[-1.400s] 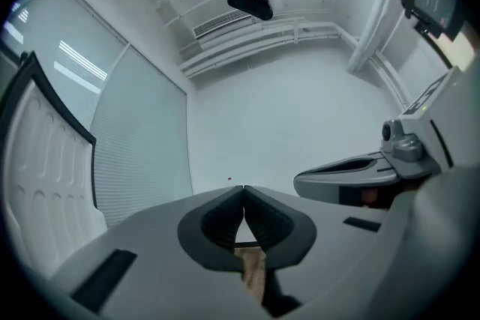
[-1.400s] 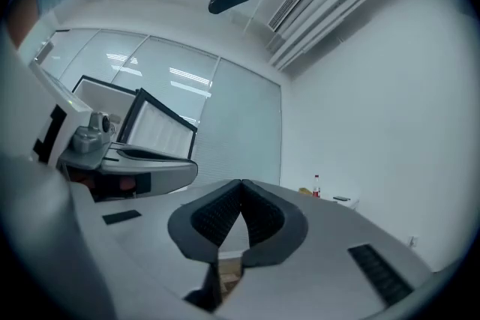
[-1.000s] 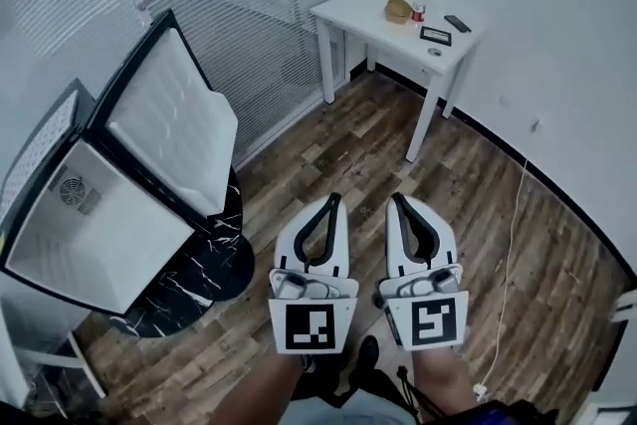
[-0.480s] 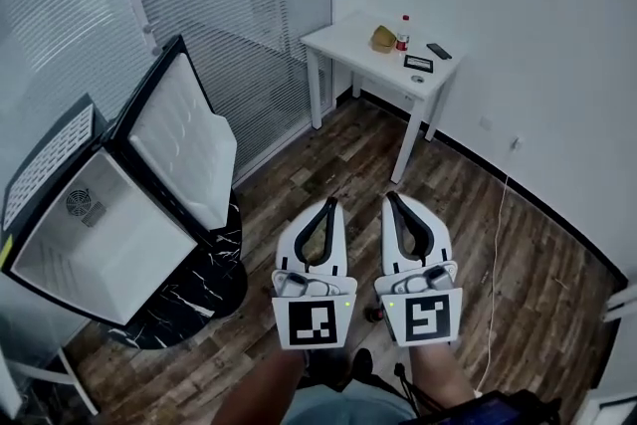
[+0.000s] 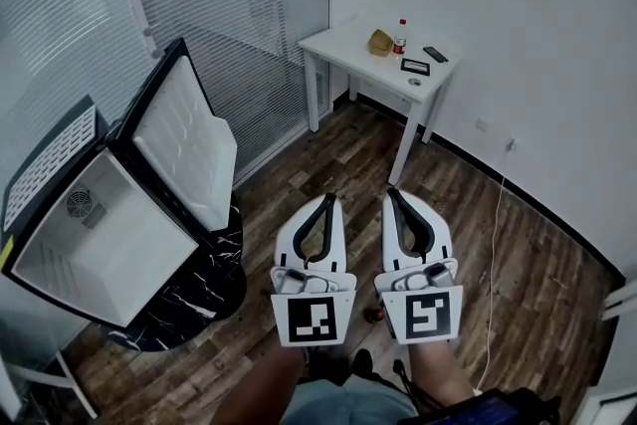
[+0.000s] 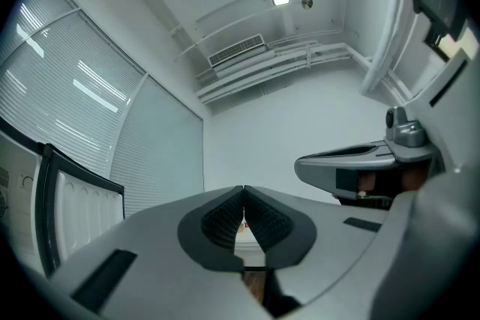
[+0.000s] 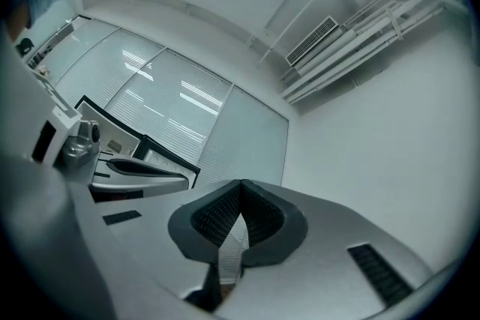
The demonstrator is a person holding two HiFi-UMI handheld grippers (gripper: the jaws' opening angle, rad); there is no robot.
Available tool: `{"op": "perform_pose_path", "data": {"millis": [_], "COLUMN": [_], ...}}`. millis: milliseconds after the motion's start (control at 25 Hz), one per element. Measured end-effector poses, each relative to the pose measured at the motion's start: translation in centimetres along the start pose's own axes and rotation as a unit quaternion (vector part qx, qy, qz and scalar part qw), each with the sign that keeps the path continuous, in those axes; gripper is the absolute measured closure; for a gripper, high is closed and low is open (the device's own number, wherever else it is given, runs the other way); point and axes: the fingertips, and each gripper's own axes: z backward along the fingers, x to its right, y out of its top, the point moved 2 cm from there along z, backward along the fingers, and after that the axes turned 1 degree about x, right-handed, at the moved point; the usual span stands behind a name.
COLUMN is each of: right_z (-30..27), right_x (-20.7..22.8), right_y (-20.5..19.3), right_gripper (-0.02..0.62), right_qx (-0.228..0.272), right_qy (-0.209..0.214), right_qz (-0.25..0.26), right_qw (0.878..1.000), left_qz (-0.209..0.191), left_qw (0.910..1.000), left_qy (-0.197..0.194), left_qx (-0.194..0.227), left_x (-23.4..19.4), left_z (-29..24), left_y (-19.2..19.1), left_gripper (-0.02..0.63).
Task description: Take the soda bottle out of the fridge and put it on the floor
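A small white fridge (image 5: 95, 239) stands at the left with its door (image 5: 184, 139) swung open; the part of its inside that shows is bare and white. A red-capped bottle (image 5: 400, 36) stands on the white table (image 5: 343, 43) at the far wall. My left gripper (image 5: 328, 199) and right gripper (image 5: 392, 194) are held side by side over the wooden floor, both shut with nothing between the pads. In the left gripper view the jaws (image 6: 244, 192) meet at the tips, and the fridge door (image 6: 75, 206) shows at the left. The right gripper (image 7: 241, 183) is shut too.
The fridge rests on a round black marbled base (image 5: 204, 286). On the table lie a yellowish lump (image 5: 380, 41), a dark phone (image 5: 435, 54) and a small framed card (image 5: 415, 67). A white cable (image 5: 495, 244) runs down the right wall onto the floor. Blinds (image 5: 229, 5) cover the glass wall behind.
Both grippers have risen a little together and stayed shut. The head view has swung, so the table now sits further left and the fridge lower in the picture.
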Motion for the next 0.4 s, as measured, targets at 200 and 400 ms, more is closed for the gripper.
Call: {"op": "perform_pose_path", "data": {"millis": [200, 400], "right_z": [-0.03, 0.06], "right_x": [-0.29, -0.65], "right_y": [0.11, 0.18], "right_gripper": [0.584, 0.584], "right_qx": [0.002, 0.001], "right_qy": [0.000, -0.004], "right_qz": [0.004, 0.004], "right_qw": [1.000, 1.000], "left_qz": [-0.003, -0.003], "left_qw": [1.0000, 0.9999], "left_qy": [0.000, 0.000], "left_qx": [0.006, 0.010], "left_x": [-0.15, -0.43], "left_z": [0.11, 0.37], "left_y": [0.20, 0.35], "left_gripper": [0.589, 0.589]}}
